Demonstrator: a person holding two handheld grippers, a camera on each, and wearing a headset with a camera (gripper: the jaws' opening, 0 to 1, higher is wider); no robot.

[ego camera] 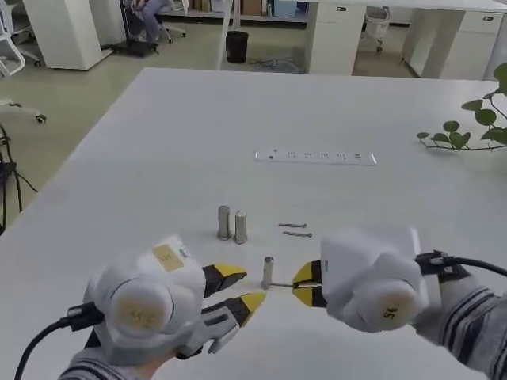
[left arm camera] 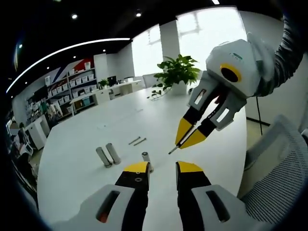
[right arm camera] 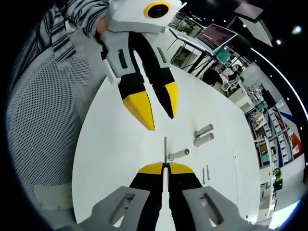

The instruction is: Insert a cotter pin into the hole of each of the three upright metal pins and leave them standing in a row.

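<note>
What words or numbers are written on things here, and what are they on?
"36", or close to it, blurry: on the back of the right gripper, the one holding the cotter pin.
Marks on the yellow disc at the back of the left gripper: too blurred to read.
Yellow sticker on top of the left gripper: too blurred to read.
Marks on the power strip: too small to read.

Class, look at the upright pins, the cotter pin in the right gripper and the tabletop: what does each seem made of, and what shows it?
Upright pins: likely metal, dull grey with a soft sheen. Cotter pin in the right gripper: thin grey rod, probably metal wire. Tabletop: smooth matt white, perhaps laminate; uncertain.
</note>
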